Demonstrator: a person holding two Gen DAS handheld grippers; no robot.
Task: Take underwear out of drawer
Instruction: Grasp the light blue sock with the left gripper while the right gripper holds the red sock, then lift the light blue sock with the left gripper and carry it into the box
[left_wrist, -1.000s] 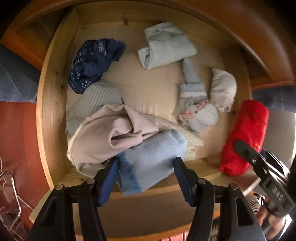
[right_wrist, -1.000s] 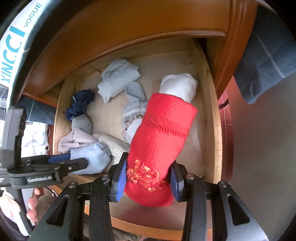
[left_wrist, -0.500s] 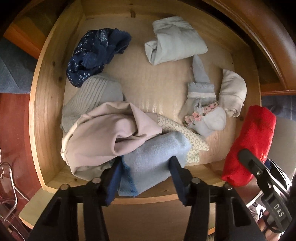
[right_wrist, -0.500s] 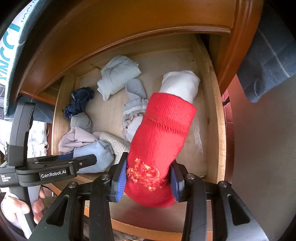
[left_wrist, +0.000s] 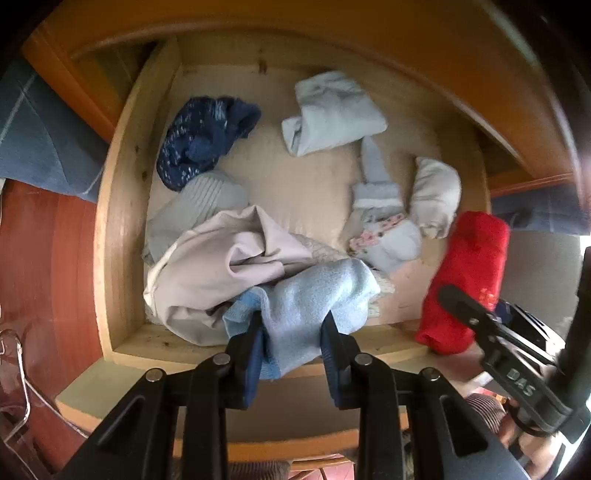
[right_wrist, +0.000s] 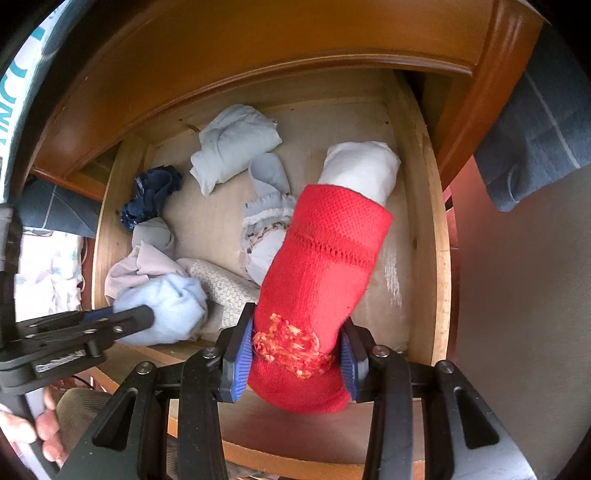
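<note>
Two handheld grippers worked over an open pine drawer (left_wrist: 122, 206) set in a glossy orange-brown wooden cabinet (right_wrist: 258, 55). The left gripper (left_wrist: 293, 332) had just been closing; its blue-padded fingers (left_wrist: 255, 343), wide apart a second before, pinched a fleecy pale-blue roll (left_wrist: 314, 295) at the drawer's front edge, lifting its near end slightly. Against that roll lay a crumpled, smooth beige garment (left_wrist: 221, 273), with a ribbed grey piece (left_wrist: 199, 206) and a dark navy speckled bundle (left_wrist: 207, 140) behind it. A folded light-blue cloth (left_wrist: 332, 114), a pale sock with a flowered cuff (left_wrist: 380, 221) and a rounded white roll (left_wrist: 436, 195) sat toward the back and right. The right gripper (right_wrist: 297, 354), unchanged from the earlier frame, kept its fingers (right_wrist: 240, 350) narrowly clamped on a red knitted roll (right_wrist: 321, 273) with orange embroidery, held above the drawer's front right corner. A hand (right_wrist: 40, 432) showed at the lower left.
</note>
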